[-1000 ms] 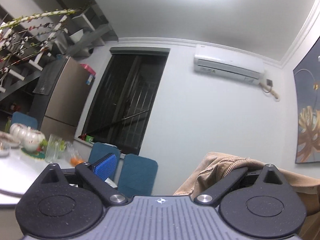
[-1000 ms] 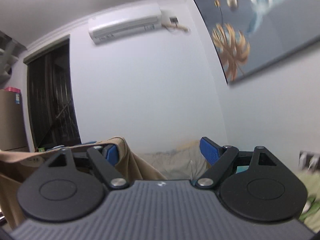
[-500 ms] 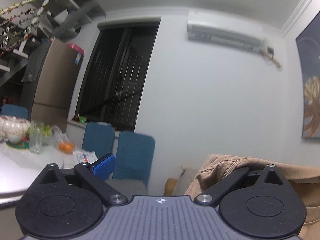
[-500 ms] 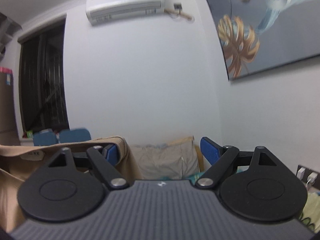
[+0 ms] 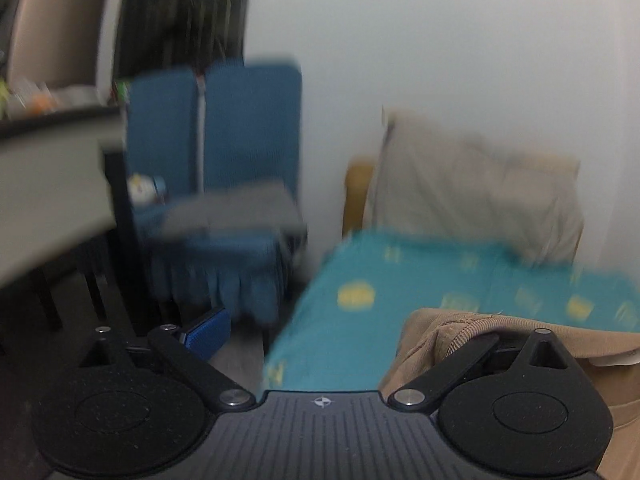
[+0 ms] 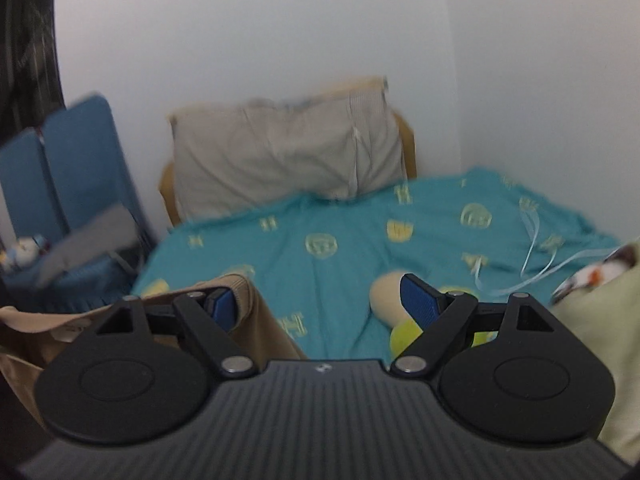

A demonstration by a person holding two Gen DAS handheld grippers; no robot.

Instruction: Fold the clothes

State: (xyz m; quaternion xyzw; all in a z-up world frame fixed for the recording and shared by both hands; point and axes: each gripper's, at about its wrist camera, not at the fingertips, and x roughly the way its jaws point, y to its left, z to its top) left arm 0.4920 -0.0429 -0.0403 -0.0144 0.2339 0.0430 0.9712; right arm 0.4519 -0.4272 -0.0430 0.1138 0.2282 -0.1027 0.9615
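Tan garment point(image 6: 256, 320) hangs between both tools above the teal bed point(image 6: 340, 220). Left tool point(image 5: 344, 332) and right tool point(image 6: 320, 304) stand wide, cloth draped over one finger each; no clamp visible. Advise lowering level, spreading flat, clear of the toy point(image 6: 390, 296).

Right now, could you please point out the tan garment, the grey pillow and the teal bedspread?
tan garment point(image 5: 436, 344), left wrist view, on its ribbed hem.
grey pillow point(image 6: 280, 152), right wrist view, on the middle of its front face.
teal bedspread point(image 6: 344, 216), right wrist view, on a bare patch below the pillow.
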